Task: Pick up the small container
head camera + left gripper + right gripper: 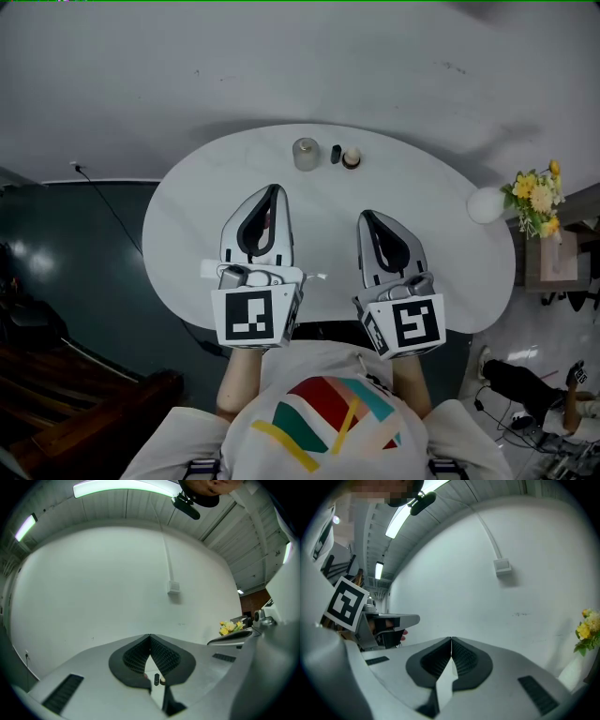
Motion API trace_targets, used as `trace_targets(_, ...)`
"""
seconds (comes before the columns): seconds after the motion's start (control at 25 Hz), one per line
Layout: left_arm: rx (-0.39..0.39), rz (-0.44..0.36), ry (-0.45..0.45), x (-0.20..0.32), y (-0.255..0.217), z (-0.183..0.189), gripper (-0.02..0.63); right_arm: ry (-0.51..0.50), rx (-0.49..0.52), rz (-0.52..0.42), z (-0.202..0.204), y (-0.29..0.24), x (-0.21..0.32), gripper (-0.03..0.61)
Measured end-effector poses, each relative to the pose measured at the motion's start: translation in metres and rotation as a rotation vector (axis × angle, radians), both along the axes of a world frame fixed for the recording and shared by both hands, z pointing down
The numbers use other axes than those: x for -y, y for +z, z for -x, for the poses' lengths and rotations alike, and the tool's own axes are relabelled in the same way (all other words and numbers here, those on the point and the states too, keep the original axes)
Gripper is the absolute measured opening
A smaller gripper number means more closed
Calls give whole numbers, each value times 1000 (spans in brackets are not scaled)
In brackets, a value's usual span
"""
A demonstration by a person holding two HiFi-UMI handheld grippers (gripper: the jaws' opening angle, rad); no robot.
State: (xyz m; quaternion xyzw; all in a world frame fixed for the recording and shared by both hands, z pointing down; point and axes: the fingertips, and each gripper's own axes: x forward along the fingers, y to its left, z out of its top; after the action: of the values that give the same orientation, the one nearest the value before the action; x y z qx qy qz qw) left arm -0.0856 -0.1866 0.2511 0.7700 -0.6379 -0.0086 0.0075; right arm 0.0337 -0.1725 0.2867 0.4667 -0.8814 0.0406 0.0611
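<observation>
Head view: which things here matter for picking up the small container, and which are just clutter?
Job:
- left gripper and right gripper, both shut and empty
- far-edge row: grey jar, small dark container, tan-topped pot; cannot tell which one is meant

Lying about:
- white vase, off to the right
- yellow flowers

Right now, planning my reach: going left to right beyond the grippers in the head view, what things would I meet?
Clear jar → small black object → small round container → white round vase → yellow flowers.
</observation>
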Motion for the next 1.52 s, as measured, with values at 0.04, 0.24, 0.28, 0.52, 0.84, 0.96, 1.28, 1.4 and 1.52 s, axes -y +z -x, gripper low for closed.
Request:
trace_targets(0.04, 0, 1, -7, 1, 1, 2, 18, -8, -2, 3, 2, 2, 1, 12)
trace_targets(0.24, -6, 13, -40, 7, 7, 11, 17, -29, 20, -4, 11, 2, 16, 12)
trace_targets(0.28, -6, 16, -44, 9, 7, 12, 17, -25, 26, -5, 12, 2, 21, 13)
trace_targets(0.52, -8, 49, -69, 19, 16, 23, 18, -48, 85, -18, 31, 1, 54, 119)
trace_targets(0.84, -18, 118, -94, 36, 44, 36, 17, -92, 4, -2, 63, 27, 95, 255)
trace_targets(0.96, -13, 154, -112, 42, 61, 42, 18, -123, -23, 12, 79, 42, 108, 304)
trace_targets(1.28, -30, 178, -83, 58, 98, 40, 17, -57, -44, 95, 93, 100, 156, 324)
trace_targets(1.4, -43, 193, -87, 63, 110, 42, 18, -23, -62, 113, 94, 120, 173, 333)
trace_targets(1.52, -48, 211, -91, 69, 122, 47, 18, -18, -84, 136, 99, 139, 184, 336)
